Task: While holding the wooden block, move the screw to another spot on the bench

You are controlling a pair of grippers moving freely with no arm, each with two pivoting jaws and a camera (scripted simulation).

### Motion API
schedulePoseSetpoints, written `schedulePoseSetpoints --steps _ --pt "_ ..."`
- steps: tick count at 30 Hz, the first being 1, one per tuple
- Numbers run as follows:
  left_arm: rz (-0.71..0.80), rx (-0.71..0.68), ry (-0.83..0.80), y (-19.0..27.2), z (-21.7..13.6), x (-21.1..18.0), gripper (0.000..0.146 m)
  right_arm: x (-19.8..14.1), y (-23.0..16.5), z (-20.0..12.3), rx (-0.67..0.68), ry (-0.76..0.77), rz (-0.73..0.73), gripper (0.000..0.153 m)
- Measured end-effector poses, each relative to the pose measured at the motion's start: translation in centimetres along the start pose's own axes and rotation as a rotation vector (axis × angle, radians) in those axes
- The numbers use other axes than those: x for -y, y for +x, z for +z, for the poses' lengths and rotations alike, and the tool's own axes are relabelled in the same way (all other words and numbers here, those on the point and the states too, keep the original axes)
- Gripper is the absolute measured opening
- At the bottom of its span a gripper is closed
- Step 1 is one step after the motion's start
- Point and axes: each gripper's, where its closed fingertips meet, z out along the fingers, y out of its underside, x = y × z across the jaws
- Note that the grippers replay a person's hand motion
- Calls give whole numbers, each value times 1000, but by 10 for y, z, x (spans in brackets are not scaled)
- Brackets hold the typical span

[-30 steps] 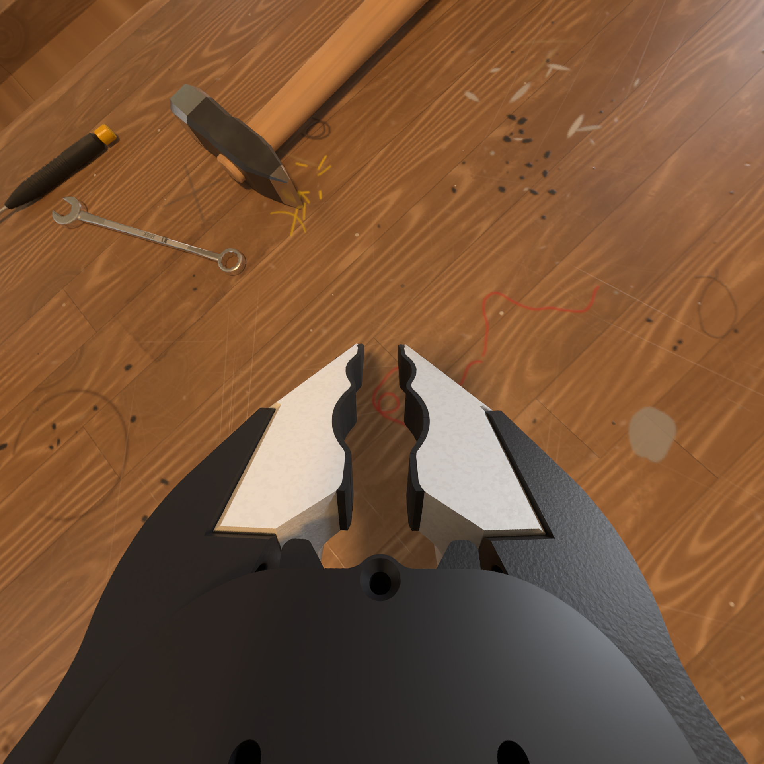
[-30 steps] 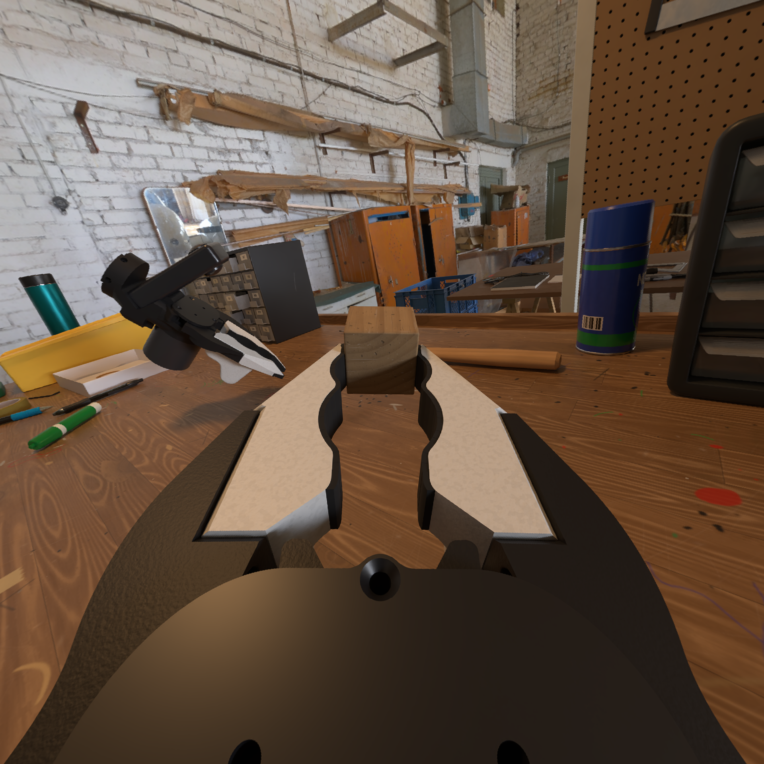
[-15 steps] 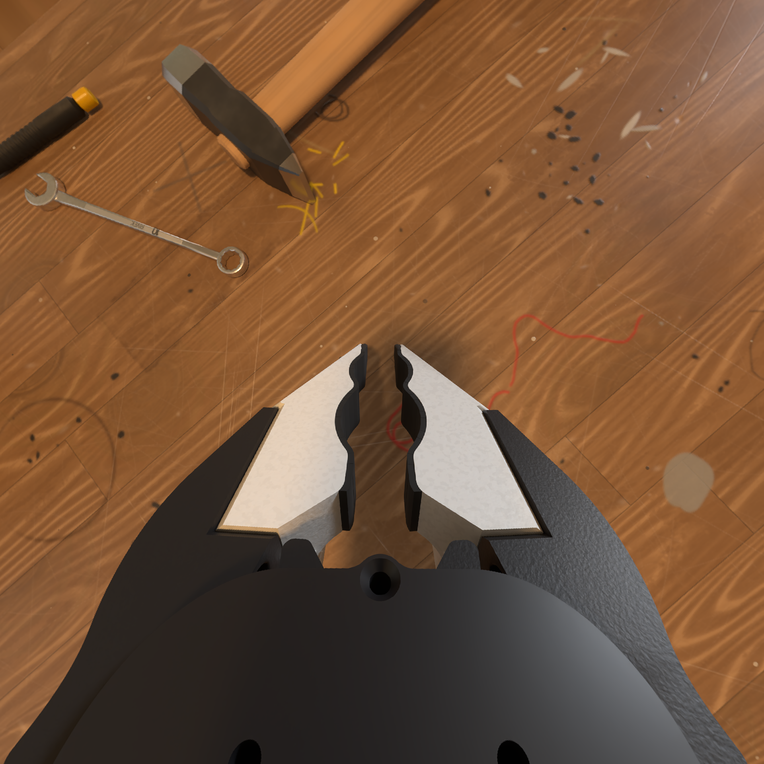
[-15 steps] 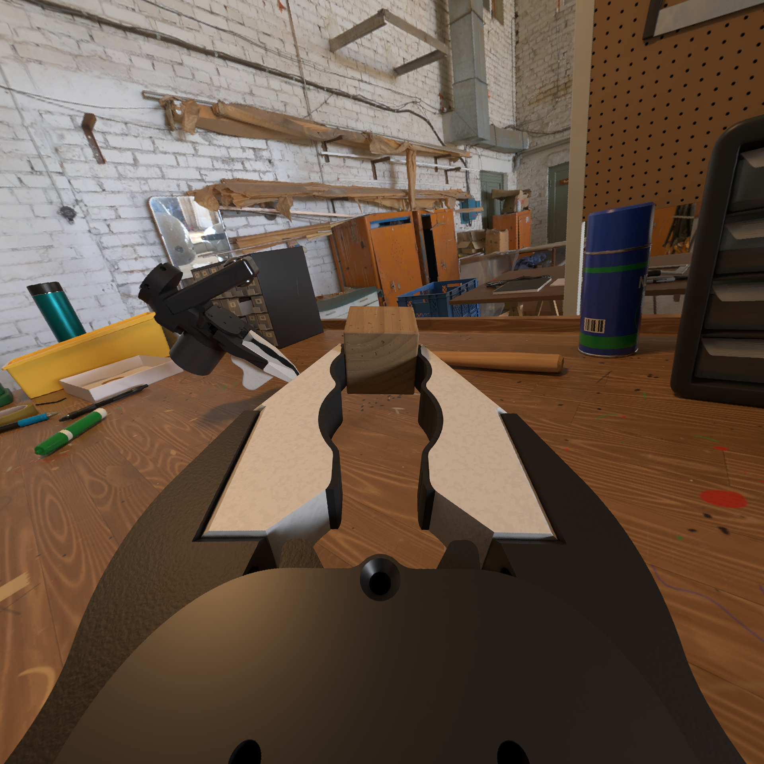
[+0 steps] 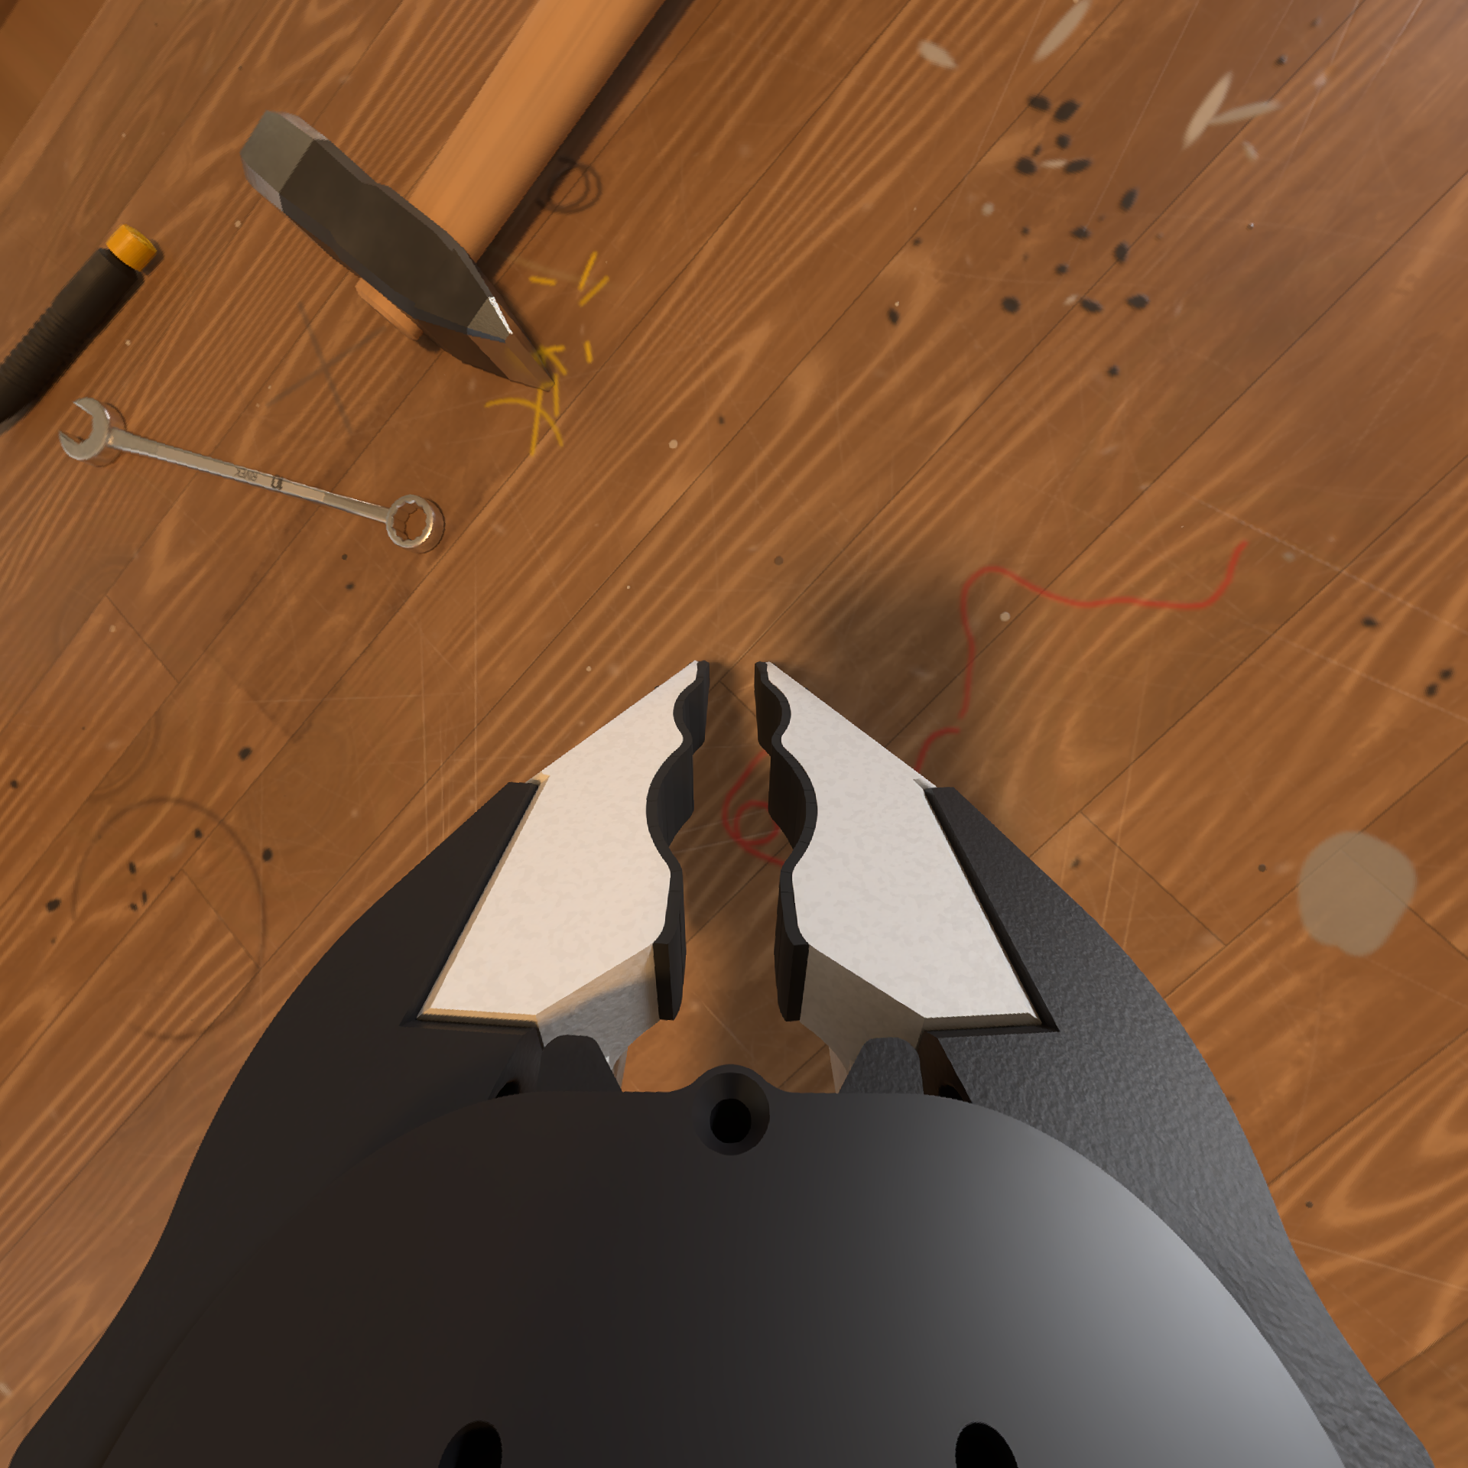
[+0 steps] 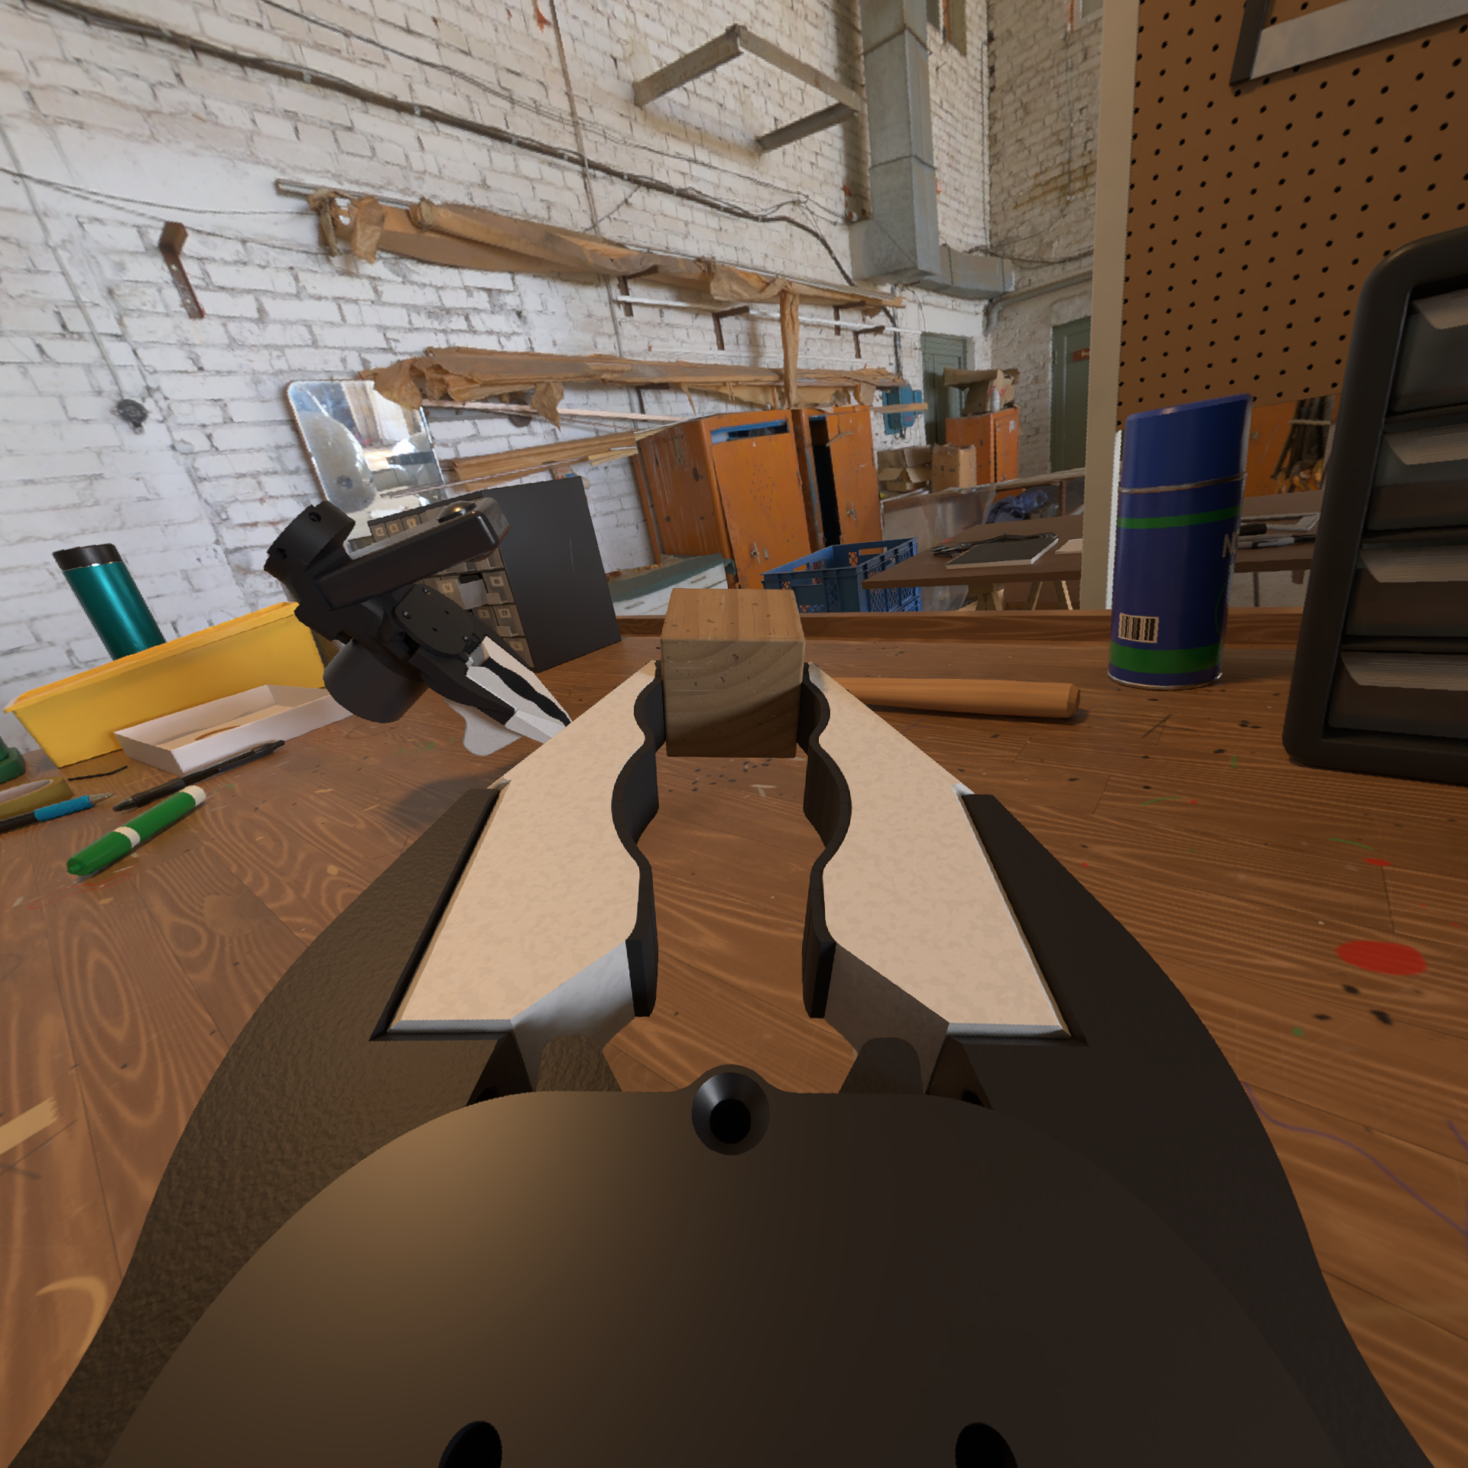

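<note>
My right gripper (image 6: 731, 675) is shut on the wooden block (image 6: 731, 655), a small pale cube gripped at the fingertips and held just above the bench (image 6: 1112, 874). My left gripper (image 5: 731, 671) points down at the bench (image 5: 794, 477). Its jaws are almost together with only a narrow slit, and nothing shows between them. In the right wrist view the left gripper (image 6: 548, 715) hovers just left of the right gripper's left finger, tilted down. I see no screw in either view.
A hammer (image 5: 381, 238), a wrench (image 5: 254, 477) and a black-handled tool (image 5: 71, 318) lie ahead-left of the left gripper, with a red thread (image 5: 969, 635) by its tips. A blue can (image 6: 1176, 548), black drawer unit (image 6: 1390, 516), yellow tray (image 6: 159, 683) and green marker (image 6: 135, 830) stand around.
The left gripper's slit has narrowed a little and it has drifted right, closer to the right gripper. The right gripper has kept hold of the block and stayed almost still.
</note>
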Motion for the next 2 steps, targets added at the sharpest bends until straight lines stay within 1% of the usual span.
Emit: schedulePoseSetpoints --steps 2 --pt "-13 -13 8 0 0 0 12 0 0 0 0 0 -1 32"
